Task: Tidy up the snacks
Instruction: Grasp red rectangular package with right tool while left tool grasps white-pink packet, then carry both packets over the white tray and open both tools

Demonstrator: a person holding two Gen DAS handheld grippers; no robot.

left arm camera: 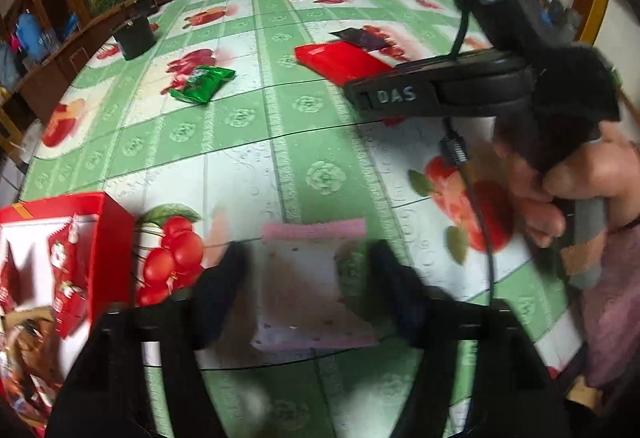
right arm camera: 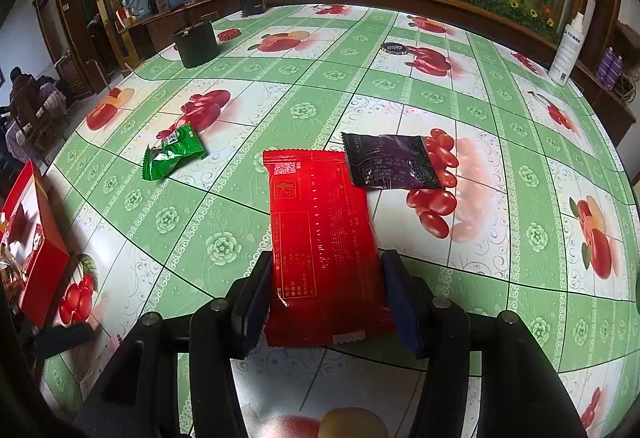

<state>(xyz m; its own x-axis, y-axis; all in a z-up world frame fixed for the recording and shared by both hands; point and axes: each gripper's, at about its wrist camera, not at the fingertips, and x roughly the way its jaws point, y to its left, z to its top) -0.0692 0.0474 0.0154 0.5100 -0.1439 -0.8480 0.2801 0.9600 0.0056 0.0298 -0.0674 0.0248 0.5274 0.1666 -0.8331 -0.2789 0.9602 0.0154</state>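
Red packet (right arm camera: 324, 250): lay flat on the table, long axis running away from the right wrist camera, printed back up, near end between the right fingers.
Right gripper (right arm camera: 326, 298): both pads sat against the red packet's long edges, clamped on it; it pointed steeply down at the table.
Pink packet (left arm camera: 310, 286): pale pink and white, long axis running away from the left wrist camera, serrated end farthest; blurred.
Left gripper (left arm camera: 308, 286): fingers flanked the pink packet; through the blur the pads seemed to stand just clear of its edges, so likely not gripping.
Green packet (right arm camera: 173, 151): lay slanted, well to the left of the red packet, alone on the cloth.
Dark packet (right arm camera: 390, 162): flat, long axis crosswise, its corner touching the far right corner of the red packet.
Red box (left arm camera: 68, 258): open, at the table's left edge, with red sachets inside.
Tablecloth (right arm camera: 500, 126): glossy green and white checks with fruit prints.
Room: black pot (right arm camera: 196, 44) at the far left of the table, white bottle (right arm camera: 568, 52) at the far right, wooden rail and artificial flowers behind.
Right hand (left arm camera: 560, 190): wrapped round the gripper's handle, seen from the left wrist camera.
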